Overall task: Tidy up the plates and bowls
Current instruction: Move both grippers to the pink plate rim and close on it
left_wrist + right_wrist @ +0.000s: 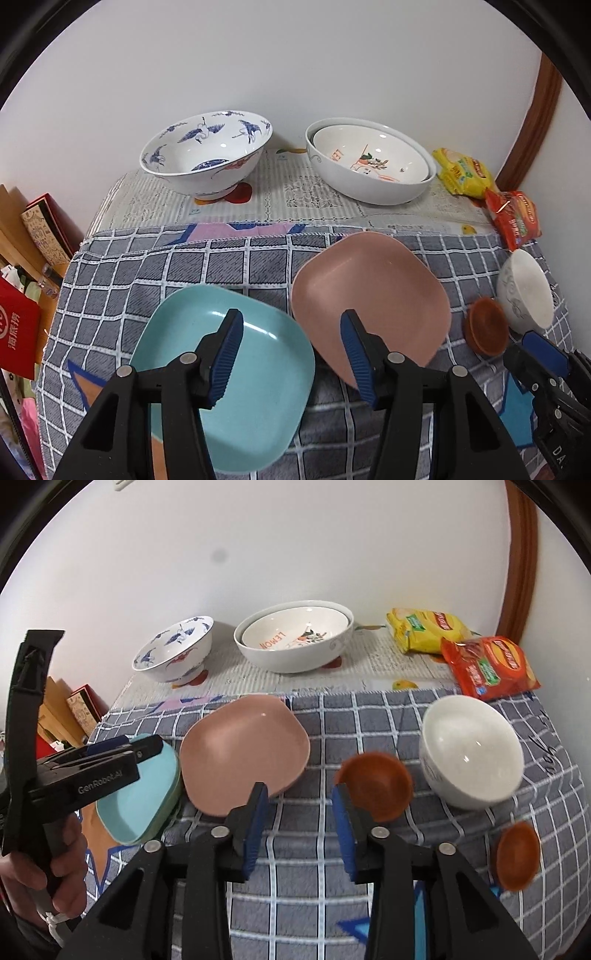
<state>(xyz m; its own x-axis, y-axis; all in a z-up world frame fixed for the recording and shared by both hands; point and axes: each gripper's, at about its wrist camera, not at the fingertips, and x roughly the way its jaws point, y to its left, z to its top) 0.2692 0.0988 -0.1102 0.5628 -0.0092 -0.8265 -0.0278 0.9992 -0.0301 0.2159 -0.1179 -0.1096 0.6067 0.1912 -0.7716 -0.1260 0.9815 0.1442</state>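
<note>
A light blue plate lies on the checked cloth, on top of a green one. A pink plate lies to its right and also shows in the right wrist view. My left gripper is open and empty, just above the gap between the two plates. My right gripper is open and empty, hovering near a small brown bowl. A white bowl stands right of it. A second small brown bowl lies at the front right.
At the back stand a blue-patterned bowl and two nested white bowls. Yellow and red snack bags lie at the back right. Boxes stand beyond the table's left edge. A wall is behind.
</note>
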